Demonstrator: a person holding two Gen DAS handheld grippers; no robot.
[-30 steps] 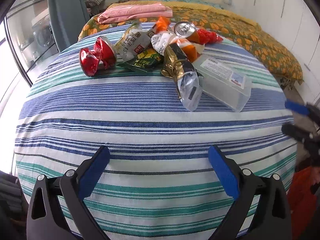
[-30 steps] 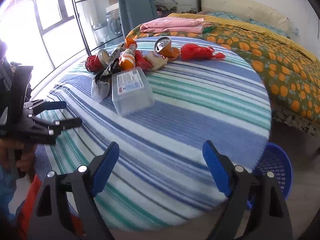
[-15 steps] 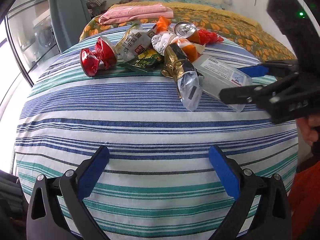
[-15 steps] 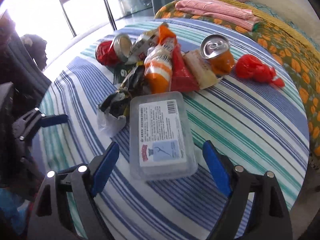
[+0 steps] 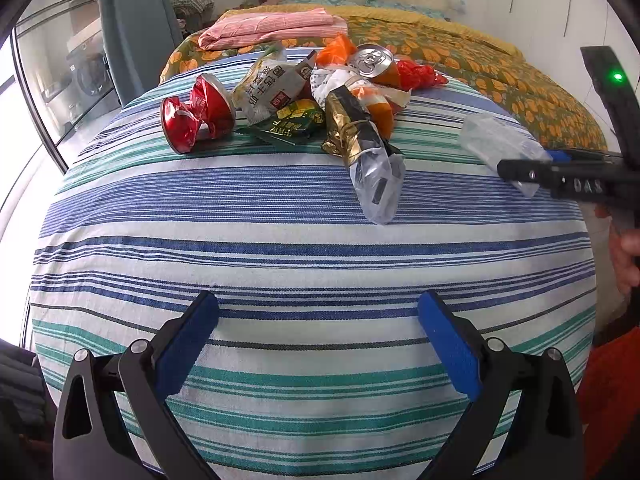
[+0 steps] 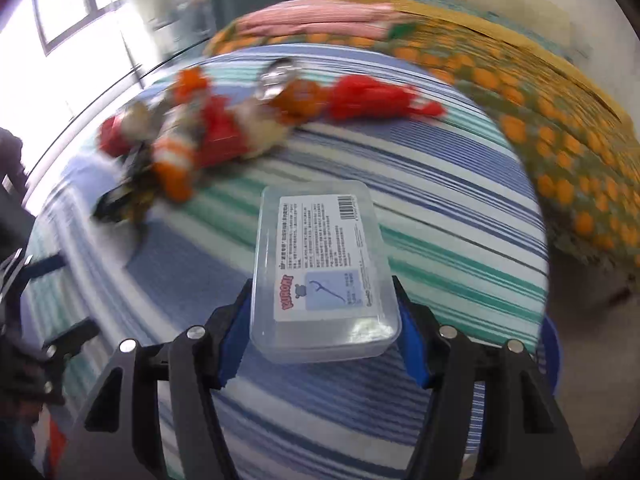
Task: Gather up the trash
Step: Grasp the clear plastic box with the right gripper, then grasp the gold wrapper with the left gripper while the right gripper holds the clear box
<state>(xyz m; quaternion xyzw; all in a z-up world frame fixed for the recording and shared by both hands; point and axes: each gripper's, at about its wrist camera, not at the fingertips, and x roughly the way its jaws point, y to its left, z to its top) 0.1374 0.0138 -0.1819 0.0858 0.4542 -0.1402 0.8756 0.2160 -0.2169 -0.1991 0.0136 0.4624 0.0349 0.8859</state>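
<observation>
On the left, the left gripper [image 5: 318,344] hangs over the near stripes of the tablecloth [image 5: 280,200], its jaws spread with nothing between them. Far on the cloth lies the heap of rubbish: a crushed red can [image 5: 196,114] at the left, wrappers [image 5: 276,92] in the middle, an upright can [image 5: 374,60] behind them. To the right, the clear plastic box [image 6: 324,272], which half a second ago lay flat beside the heap, is now off the cloth. The right gripper [image 6: 320,332] has just been closing its jaws and they now pinch the box by its long sides. So the first piece seems picked up, and judging by the blue basket [image 6: 554,356] at the right edge of the table, it probably goes there next; the heap is untouched
</observation>
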